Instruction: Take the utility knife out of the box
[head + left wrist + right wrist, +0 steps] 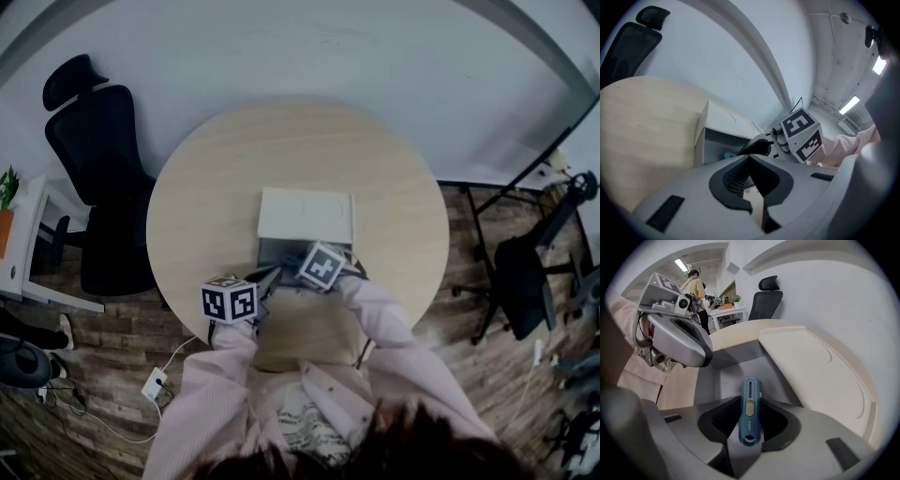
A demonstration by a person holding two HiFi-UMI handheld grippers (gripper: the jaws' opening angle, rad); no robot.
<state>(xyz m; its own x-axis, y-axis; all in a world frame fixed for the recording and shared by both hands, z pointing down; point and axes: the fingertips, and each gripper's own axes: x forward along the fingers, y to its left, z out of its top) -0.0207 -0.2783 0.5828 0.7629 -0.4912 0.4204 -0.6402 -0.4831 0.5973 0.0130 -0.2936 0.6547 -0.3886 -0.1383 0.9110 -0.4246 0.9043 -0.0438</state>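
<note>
**Operator:** Nearest first. What's in my right hand?

**Spotter:** Your right gripper (751,401) is clamped on the utility knife (750,420). The blue body runs lengthwise along the jaws. One dark pad (723,419) is on each flank. The butt end with the round hole is closest to the camera, and the slider faces up.

**Operator:** Where's the knife against the box?

**Spotter:** Inside it. It's over the grey floor of the box (723,383), with its far end aimed at the far wall below the lid hinge. Can't tell whether it rests on the floor or hangs just above it.

**Operator:** Left hand?

**Spotter:** Your left gripper (749,158) is at the box's near left corner. Its fingers (736,178) are closed, tips meeting. Can't make out whether a thin edge of the box is nipped between them. The knife is off to their right, in the other gripper, apart from these fingers.

**Operator:** Farther out?

**Spotter:** The box sits about mid-table (216,187), a little toward your edge. Its white lid (307,216) is thrown open flat on the far side. Past the table's far left edge, a black office chair (98,178) stands on the wood floor.
</note>
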